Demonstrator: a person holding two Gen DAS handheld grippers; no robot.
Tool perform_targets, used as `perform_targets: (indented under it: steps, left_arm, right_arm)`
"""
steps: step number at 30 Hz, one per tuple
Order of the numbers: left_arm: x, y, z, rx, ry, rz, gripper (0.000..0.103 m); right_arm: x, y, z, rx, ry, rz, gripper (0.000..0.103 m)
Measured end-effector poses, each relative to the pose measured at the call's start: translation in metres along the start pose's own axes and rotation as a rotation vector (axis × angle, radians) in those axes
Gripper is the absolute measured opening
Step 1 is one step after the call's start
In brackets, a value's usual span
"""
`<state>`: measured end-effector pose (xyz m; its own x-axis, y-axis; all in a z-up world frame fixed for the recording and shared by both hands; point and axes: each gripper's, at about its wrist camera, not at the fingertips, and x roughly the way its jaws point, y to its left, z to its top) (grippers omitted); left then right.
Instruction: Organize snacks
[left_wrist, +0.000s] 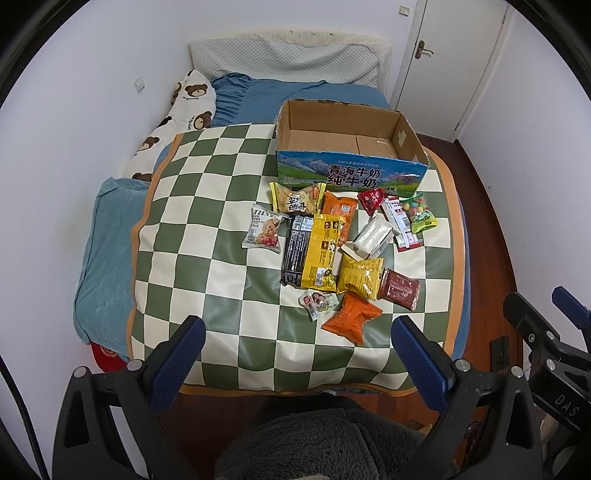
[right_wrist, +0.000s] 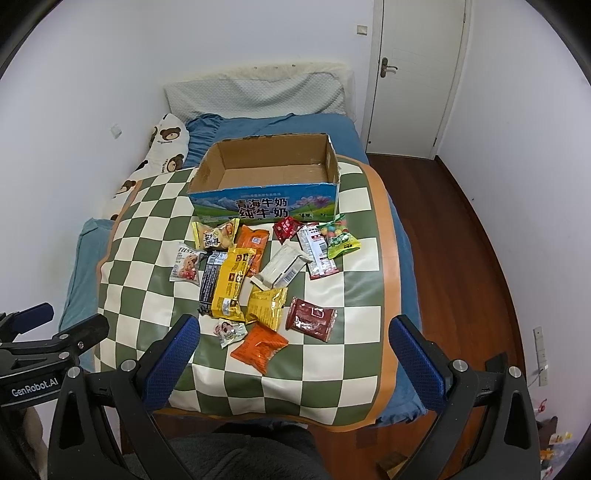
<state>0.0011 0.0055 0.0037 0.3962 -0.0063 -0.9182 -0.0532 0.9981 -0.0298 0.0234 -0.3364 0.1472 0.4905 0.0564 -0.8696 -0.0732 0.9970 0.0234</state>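
Several snack packets lie scattered on a green-and-cream checkered mat (left_wrist: 207, 258) (right_wrist: 347, 288) on a bed. An empty open cardboard milk box (left_wrist: 349, 147) (right_wrist: 266, 177) stands at the mat's far side. Nearest are an orange packet (left_wrist: 351, 317) (right_wrist: 260, 345), a dark red packet (left_wrist: 400, 290) (right_wrist: 312, 319) and a long yellow packet (left_wrist: 323, 251) (right_wrist: 232, 284). My left gripper (left_wrist: 295, 332) is open and empty above the mat's near edge. My right gripper (right_wrist: 293, 332) is open and empty, beside the left one.
The bed has a blue sheet (left_wrist: 107, 236), a bear-print pillow (left_wrist: 188, 99) and a grey pillow (left_wrist: 284, 59) by the white wall. A white door (right_wrist: 417, 74) and wooden floor (right_wrist: 461, 236) are to the right. My grey-clad lap (left_wrist: 325, 443) is below.
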Motion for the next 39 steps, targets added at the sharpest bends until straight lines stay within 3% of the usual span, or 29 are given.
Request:
perform_targets:
  steps: [12,22,28,32,39]
  left_arm:
    - [-0.006,0.001,0.008,-0.001,0.009,-0.001,0.103]
    - [0.018,0.004,0.011,-0.008,0.024,0.008,0.103]
    - [0.088,0.017,0.043,-0.003,0.048,0.097,0.103]
    - [0.151,0.022,0.066,0.028,0.122,0.131,0.103]
    - [0.26,0.013,0.093,0.088,0.279,0.068,0.103]
  right_arm:
    - [0.006,-0.003,-0.006,0.016,0.018,0.019,0.103]
    - [0.03,-0.01,-0.004,0.058,0.056,0.04,0.103]
    - [0.095,-0.019,-0.001,0.133,0.136,0.092,0.103]
    - [0.153,-0.018,0.001,0.162,0.189,0.097,0.103]
    - [0.259,-0.014,0.014,0.218,0.279,0.124,0.092]
